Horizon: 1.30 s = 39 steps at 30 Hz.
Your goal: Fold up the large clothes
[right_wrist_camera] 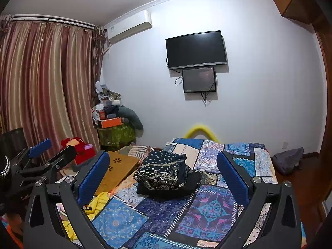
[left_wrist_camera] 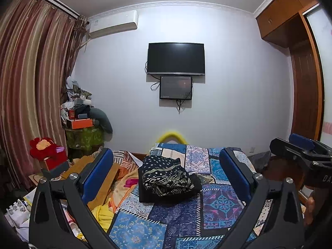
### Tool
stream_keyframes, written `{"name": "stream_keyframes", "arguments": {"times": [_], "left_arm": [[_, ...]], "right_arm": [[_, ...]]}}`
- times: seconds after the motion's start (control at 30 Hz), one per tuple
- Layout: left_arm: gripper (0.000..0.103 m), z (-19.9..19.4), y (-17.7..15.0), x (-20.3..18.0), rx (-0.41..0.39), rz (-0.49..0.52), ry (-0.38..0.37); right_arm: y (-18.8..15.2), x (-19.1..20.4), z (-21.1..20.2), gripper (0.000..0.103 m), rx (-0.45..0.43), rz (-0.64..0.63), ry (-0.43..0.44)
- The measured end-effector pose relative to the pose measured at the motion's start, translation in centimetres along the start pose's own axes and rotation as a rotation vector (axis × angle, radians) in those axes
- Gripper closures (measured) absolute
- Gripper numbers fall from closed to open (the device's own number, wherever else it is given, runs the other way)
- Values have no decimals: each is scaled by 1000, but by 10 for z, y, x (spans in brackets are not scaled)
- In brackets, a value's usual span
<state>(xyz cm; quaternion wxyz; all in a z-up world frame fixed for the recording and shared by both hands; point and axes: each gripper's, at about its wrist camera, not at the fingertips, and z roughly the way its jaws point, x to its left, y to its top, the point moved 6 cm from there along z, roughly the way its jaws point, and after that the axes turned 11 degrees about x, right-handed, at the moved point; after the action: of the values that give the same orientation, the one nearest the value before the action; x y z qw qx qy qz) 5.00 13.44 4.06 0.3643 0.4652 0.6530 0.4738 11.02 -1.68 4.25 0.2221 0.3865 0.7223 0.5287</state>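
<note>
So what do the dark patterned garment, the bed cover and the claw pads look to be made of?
The dark patterned garment looks like thin, soft woven fabric, matte: it slumps in loose folds. The bed cover seems to be printed cotton-like cloth, flat and unshiny, in patchwork blocks. The left claw pads look like blue rubber or foam with a fine texture; which one is unclear.

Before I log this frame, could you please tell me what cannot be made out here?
- Black patterned garment: bundled on the patchwork bedspread; its type and underside are hidden by its own folds, both views.
- Small screen under the TV: content too dim.
- Corner pile: items too small.
</note>
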Motion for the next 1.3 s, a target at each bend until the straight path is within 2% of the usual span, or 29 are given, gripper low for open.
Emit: {"name": "stream_keyframes", "arguments": {"times": [0.6,1.3], "left_arm": [[1,4,-5,-4,14,20,-3],[1,8,-7,-5,28,18,-59]], "right_arm": [[1,-4,-2,0,11,5,-1],[0,-7,-1,0,12,9,-11]]}}
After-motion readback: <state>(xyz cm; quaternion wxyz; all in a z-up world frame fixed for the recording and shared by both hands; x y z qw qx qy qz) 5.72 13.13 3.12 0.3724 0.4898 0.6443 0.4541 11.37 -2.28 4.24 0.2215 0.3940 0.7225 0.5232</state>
